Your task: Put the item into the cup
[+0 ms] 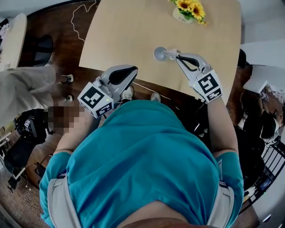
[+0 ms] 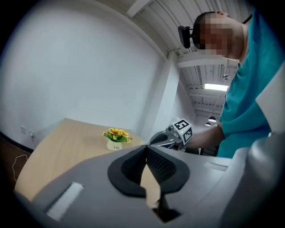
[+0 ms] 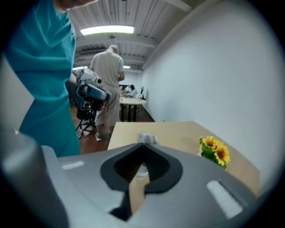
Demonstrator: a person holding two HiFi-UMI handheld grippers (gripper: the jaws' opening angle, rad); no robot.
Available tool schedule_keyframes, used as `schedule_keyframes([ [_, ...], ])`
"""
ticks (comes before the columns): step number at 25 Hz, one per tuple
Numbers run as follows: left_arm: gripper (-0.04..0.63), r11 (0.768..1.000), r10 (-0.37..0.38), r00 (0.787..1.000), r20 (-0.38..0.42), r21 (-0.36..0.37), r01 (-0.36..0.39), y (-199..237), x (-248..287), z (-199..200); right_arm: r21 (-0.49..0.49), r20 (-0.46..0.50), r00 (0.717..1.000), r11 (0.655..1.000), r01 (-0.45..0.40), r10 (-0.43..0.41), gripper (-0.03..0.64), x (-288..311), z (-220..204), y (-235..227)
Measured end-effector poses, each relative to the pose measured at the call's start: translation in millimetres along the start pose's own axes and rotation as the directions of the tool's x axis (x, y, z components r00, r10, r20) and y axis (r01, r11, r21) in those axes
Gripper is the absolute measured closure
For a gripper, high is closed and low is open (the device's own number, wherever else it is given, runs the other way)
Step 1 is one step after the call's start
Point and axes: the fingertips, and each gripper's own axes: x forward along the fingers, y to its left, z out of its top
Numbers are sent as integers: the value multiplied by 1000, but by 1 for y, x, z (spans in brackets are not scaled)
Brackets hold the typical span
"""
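While the right gripper point(image 1: 177, 55) is held over the near part of the table point(image 1: 133, 31), its jaws are seen closed on a small whitish item point(image 3: 141, 171). The item is pinched between the ribbed pads, and a pale bit of it is seen past the tips. A grey round cup point(image 1: 159, 54) is seen on the table at 9 o'clock from those tips, just beside them. Contact between item and cup cannot be told. The item is not in the cup.

The left gripper point(image 1: 133, 69) is held at 8 o'clock from the cup, well apart, near the table's near edge. Its jaws are closed tip to tip with nothing between them; only table surface is seen through the gap behind the pads.

A small pot of sunflowers point(image 1: 187, 12) is seen at 1 o'clock from the cup, near the far edge. A teal shirt point(image 1: 147, 151) is worn by the operator. A second person point(image 3: 109, 75) in light clothes is seen in the right gripper view, at 11 o'clock beyond the table.
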Motion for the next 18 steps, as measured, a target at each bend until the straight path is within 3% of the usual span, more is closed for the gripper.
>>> schedule_keyframes([
  [5,591,999,-25,1000,-9,-29,25,15,-3,-8,-154,-207,978,986,-61,29,611,43,-9,3],
  [10,591,998,-17,1000,-13,-65,16,32,-10,-13,-280,-388,921,948,-151,32,611,78,-26,2],
  [18,591,995,8,1000,-18,-101,-10,45,-18,-22,-334,-550,834,902,-275,50,611,101,-61,11],
])
